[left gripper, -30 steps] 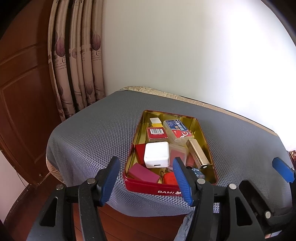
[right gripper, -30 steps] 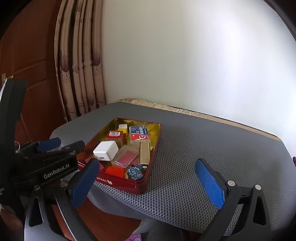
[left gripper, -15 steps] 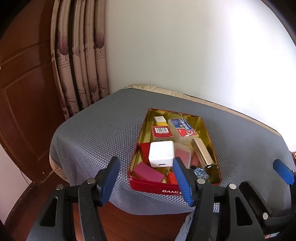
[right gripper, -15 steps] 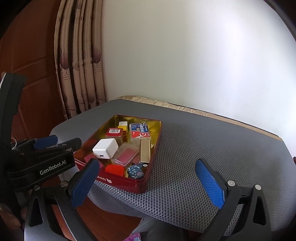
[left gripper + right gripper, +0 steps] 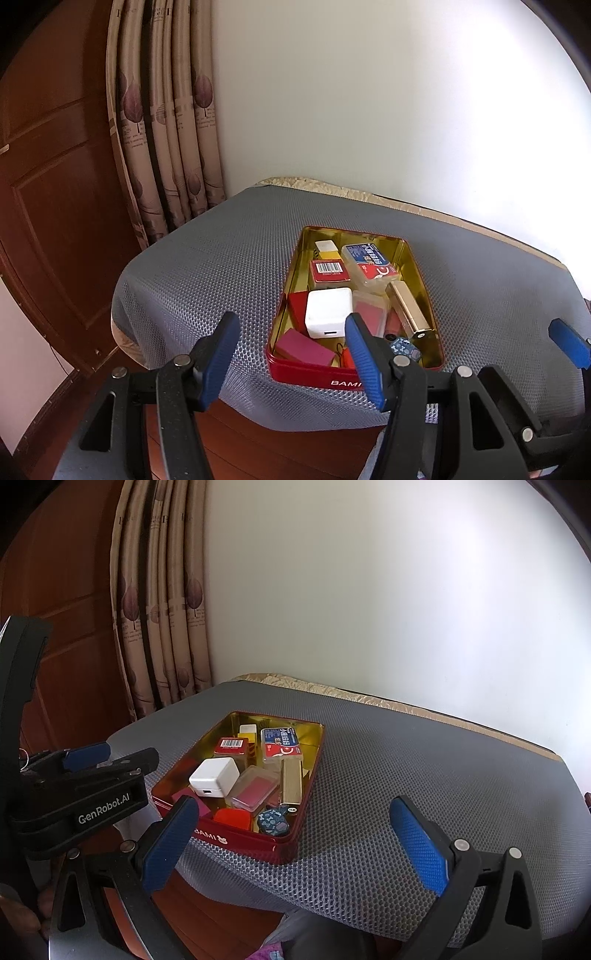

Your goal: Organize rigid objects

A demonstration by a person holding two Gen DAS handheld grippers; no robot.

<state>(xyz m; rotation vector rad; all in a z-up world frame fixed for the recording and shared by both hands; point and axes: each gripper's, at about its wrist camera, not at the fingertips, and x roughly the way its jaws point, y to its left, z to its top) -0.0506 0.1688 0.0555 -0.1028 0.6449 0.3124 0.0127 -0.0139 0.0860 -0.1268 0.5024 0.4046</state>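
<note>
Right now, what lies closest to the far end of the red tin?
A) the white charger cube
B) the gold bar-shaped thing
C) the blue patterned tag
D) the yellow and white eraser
D: the yellow and white eraser lies at the red tin's far end.

In the left wrist view, the left claw (image 5: 291, 354) is hiding part of the red tin (image 5: 314, 376), its printed word and an orange piece (image 5: 346, 359). The right claw (image 5: 567, 347) is showing only one blue tip.
</note>
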